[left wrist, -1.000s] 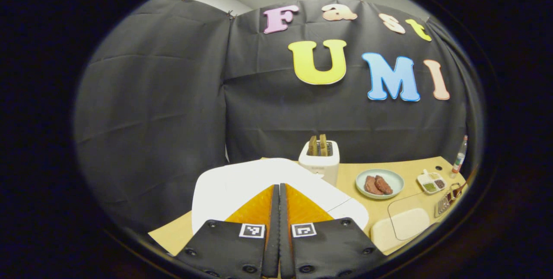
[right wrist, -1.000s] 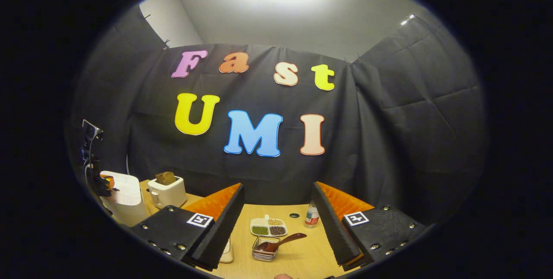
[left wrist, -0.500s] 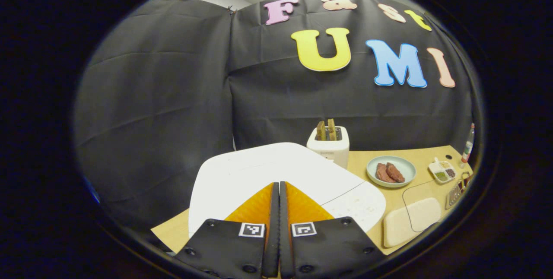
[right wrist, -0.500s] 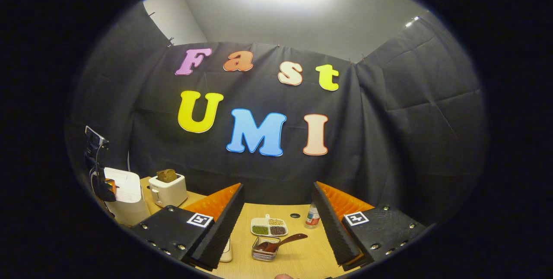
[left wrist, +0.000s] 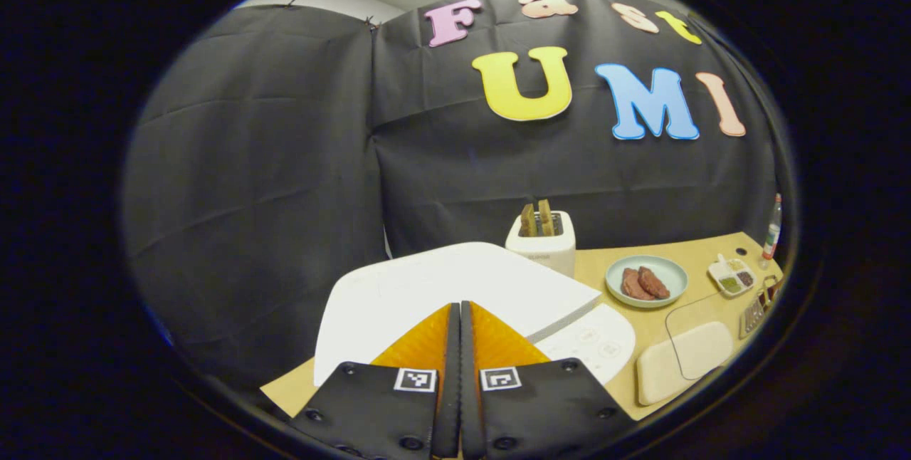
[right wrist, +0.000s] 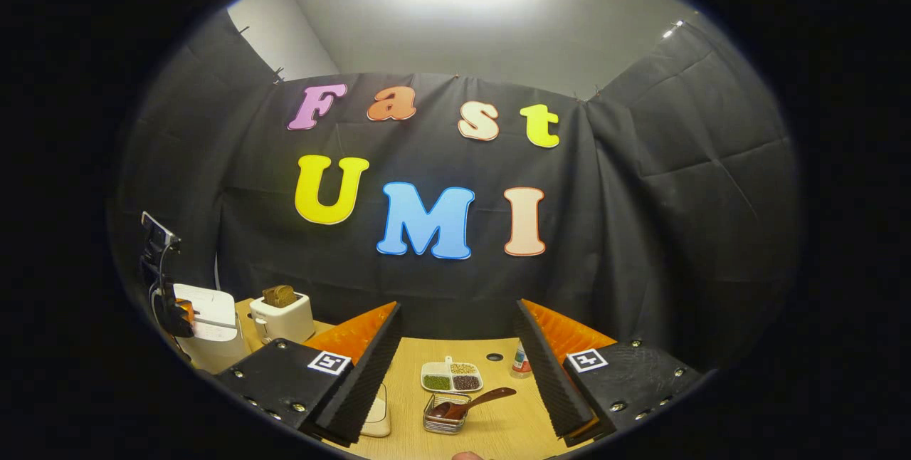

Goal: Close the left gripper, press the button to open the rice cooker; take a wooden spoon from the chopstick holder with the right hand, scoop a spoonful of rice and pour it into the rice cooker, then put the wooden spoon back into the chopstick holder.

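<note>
Light wooden tabletop (right wrist: 498,428) in a black-draped booth, and the left gripper (left wrist: 460,317) is clenched tight with nothing between its fingers, parked right over the white rice cooker (left wrist: 427,289), whose lid looks cracked open at the front seam, so I'd say the button-press step is basically wrapping up. Right gripper (right wrist: 455,346) hangs spread wide and empty above the dark wooden spoon (right wrist: 473,403) lying in the small wire-mesh chopstick holder (right wrist: 443,421). Next it needs to drop down and pinch that spoon handle.
</note>
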`<state>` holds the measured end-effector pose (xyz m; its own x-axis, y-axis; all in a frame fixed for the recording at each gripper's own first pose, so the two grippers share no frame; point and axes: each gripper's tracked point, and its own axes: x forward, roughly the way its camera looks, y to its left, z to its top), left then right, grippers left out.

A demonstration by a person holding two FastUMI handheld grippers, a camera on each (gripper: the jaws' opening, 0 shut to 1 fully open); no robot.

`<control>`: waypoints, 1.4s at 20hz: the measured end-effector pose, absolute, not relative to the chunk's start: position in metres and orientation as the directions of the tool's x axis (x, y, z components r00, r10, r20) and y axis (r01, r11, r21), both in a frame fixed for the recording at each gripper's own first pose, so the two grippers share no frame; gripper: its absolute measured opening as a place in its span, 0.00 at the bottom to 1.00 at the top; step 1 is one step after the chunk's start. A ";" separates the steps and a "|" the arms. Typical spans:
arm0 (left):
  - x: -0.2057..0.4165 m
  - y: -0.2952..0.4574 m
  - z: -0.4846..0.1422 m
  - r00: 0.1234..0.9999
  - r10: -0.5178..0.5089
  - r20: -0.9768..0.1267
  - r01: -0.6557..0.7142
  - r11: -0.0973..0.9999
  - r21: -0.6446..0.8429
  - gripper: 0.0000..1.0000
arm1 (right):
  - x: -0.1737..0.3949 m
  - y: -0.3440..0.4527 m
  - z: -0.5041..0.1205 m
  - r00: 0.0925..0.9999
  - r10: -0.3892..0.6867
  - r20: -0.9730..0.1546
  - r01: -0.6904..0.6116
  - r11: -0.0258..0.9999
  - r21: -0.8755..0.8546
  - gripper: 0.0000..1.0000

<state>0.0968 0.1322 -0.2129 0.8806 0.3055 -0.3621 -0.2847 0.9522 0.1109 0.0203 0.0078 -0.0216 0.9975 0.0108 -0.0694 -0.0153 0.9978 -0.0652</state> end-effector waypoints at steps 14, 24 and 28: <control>0.098 0.157 -0.086 0.926 0.347 -0.146 -0.350 0.937 0.006 0.09 | 0.036 0.014 -0.035 0.996 0.055 -0.076 -0.056 0.998 -0.007 0.95; 0.061 0.110 -0.010 0.959 0.282 -0.006 -0.282 0.959 -0.018 0.94 | 0.067 -0.017 -0.064 0.994 0.022 -0.112 -0.021 1.000 0.015 0.95; 0.040 0.094 0.005 0.964 0.264 0.021 -0.263 0.965 -0.018 0.99 | 0.086 -0.035 -0.091 0.989 -0.007 -0.147 0.010 1.000 0.018 0.95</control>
<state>0.0399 0.0938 0.0055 0.9644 0.2637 0.0213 -0.2633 0.9645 -0.0181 0.0857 -0.0355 -0.0914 0.9891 -0.0068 -0.1472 0.0096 0.9998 0.0183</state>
